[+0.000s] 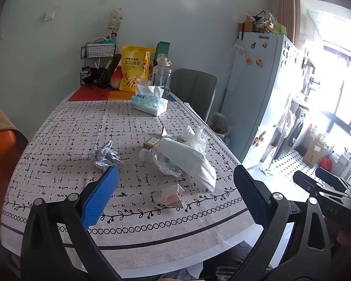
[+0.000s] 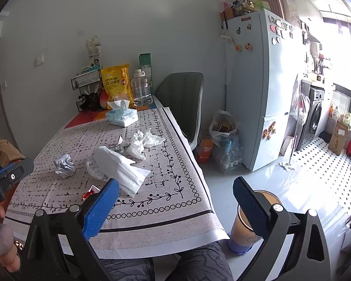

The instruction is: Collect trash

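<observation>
both grippers spread wide, nothing between the pads. left gripper hangs over the near edge of the table, fingers apart with bare cloth showing in the gap. small torn wrapper, pink and white, lies on the cloth right between the two fingers, not touched. just beyond the left-hand blue pad: a crumpled grey-white foil ball, close to the fingertip but apart from it. ahead and a little right of centre: a crushed clear plastic bottle, partly under a flattened white bag. a small brown box sits just behind the bottle, crumpled white tissues beside it. farther out, a blue tissue pack, then a yellow snack bag and a clear jug at the far end by the wall.

right gripper also fully open and empty, held at the table's near right corner. its left-hand pad overlaps the cloth edge; its right-hand finger is off the table, over the floor, in front of a tan cup-like bin with a blue base. white bag lies just beyond the left pad. a trouser leg shows below the table edge. grey chair and pale fridge well beyond.
</observation>
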The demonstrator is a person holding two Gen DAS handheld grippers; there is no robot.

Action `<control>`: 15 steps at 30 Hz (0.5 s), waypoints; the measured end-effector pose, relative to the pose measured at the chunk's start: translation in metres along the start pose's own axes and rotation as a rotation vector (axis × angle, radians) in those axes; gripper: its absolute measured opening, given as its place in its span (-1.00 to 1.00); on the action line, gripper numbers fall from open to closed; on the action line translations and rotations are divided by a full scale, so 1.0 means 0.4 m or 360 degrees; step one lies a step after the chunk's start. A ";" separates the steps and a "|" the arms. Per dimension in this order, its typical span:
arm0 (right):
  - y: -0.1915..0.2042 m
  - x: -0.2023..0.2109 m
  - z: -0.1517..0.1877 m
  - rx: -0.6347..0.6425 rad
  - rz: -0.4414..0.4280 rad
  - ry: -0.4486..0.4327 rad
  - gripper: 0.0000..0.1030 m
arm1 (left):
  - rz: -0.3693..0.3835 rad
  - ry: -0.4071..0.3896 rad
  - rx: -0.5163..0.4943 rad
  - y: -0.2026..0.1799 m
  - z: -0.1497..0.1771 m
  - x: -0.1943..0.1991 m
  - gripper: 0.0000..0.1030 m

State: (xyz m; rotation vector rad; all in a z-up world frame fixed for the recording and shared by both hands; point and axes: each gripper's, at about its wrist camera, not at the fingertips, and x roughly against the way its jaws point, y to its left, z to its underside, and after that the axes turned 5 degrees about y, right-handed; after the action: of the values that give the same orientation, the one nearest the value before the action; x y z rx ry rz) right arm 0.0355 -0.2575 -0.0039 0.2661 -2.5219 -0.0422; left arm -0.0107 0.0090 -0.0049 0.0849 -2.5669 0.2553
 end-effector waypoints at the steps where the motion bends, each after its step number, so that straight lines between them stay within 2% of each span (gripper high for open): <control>1: -0.001 0.000 -0.001 -0.0004 0.0006 -0.0001 0.85 | 0.0002 0.0001 0.0000 0.000 0.000 0.000 0.89; 15: -0.015 0.006 -0.008 -0.0029 -0.0018 -0.0020 0.85 | 0.0004 -0.0008 -0.0004 0.001 -0.001 0.007 0.89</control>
State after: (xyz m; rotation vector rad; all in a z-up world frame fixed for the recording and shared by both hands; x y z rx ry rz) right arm 0.0364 -0.2638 -0.0005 0.2731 -2.5315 -0.0717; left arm -0.0128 0.0093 -0.0031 0.0811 -2.5727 0.2531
